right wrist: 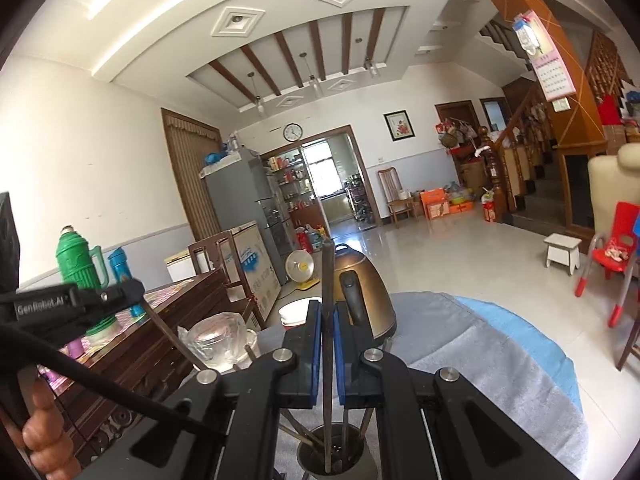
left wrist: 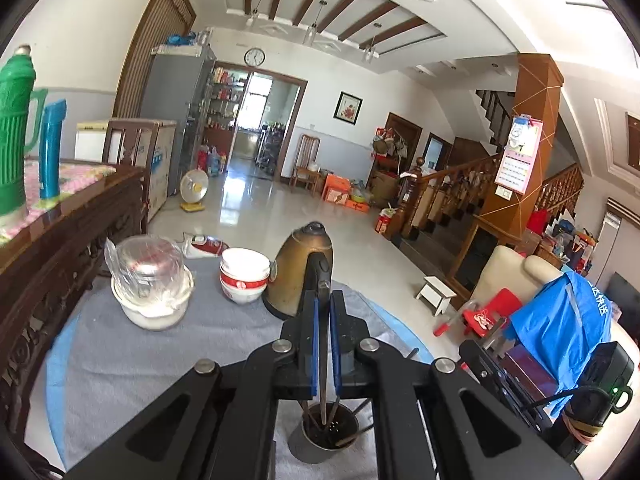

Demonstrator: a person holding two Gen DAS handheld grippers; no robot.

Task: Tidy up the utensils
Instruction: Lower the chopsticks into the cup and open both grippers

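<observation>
a bright room with glossy tiled floor [left wrist: 288, 216], wall clock [left wrist: 254, 56], wooden staircase [left wrist: 460, 184] and beamed ceiling [right wrist: 304, 56].

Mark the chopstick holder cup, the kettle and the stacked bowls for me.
chopstick holder cup [left wrist: 306, 446]: left wrist view, on its grey outer wall below the rim.
kettle [left wrist: 298, 272]: left wrist view, on its brass-coloured body.
stacked bowls [left wrist: 244, 280]: left wrist view, on the red band of the stack.
</observation>
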